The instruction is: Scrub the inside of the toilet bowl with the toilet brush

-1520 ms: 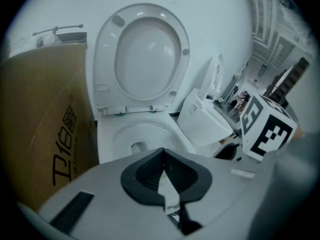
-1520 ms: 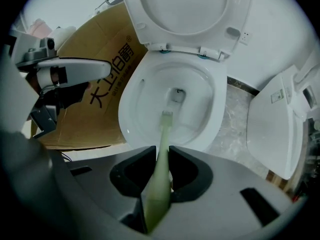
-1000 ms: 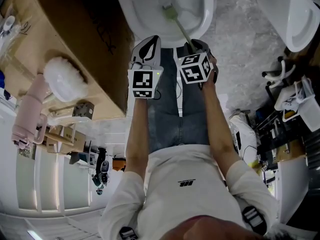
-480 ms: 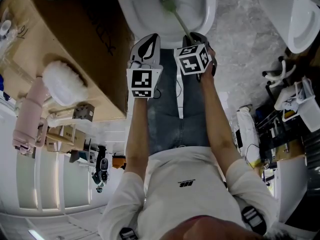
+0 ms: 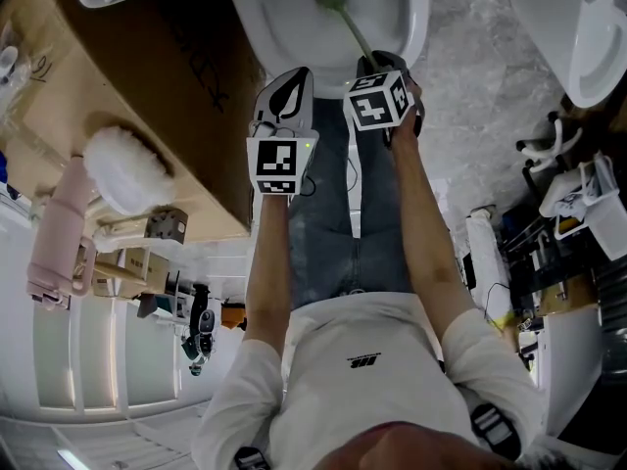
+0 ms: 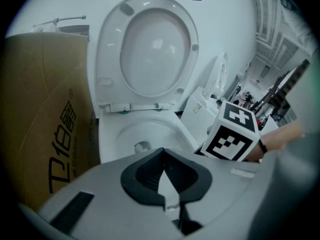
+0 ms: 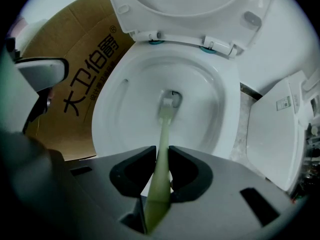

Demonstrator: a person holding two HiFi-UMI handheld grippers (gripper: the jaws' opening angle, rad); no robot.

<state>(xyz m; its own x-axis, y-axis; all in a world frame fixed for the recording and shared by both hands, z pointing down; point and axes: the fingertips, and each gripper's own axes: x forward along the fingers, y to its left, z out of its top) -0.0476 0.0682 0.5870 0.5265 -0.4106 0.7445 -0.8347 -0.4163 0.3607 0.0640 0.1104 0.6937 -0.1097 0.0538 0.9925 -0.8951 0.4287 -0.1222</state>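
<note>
The white toilet bowl (image 7: 125, 129) stands open with its lid (image 6: 155, 44) raised. My right gripper (image 7: 160, 156) is shut on the pale green handle of the toilet brush (image 7: 162, 134); the brush head (image 7: 169, 103) reaches down to the drain at the bottom of the bowl. In the head view the right gripper (image 5: 380, 67) hovers at the bowl's near rim (image 5: 284, 52) with the brush (image 5: 345, 23) slanting into it. My left gripper (image 5: 284, 101) hangs just left of it, outside the bowl, shut with nothing between its jaws; in its own view its jaws (image 6: 161, 171) point at the bowl (image 6: 145, 134).
A large cardboard box (image 7: 75, 84) stands tight against the toilet's left side. A second toilet (image 5: 588, 37) and a white cistern part (image 7: 275, 129) sit on the right, with marble floor (image 5: 470, 86) between. Shelving and clutter (image 5: 558, 213) lie behind the person.
The right gripper has pushed forward toward the bowl, driving the brush head deeper toward the drain. The left gripper has stayed nearly still.
</note>
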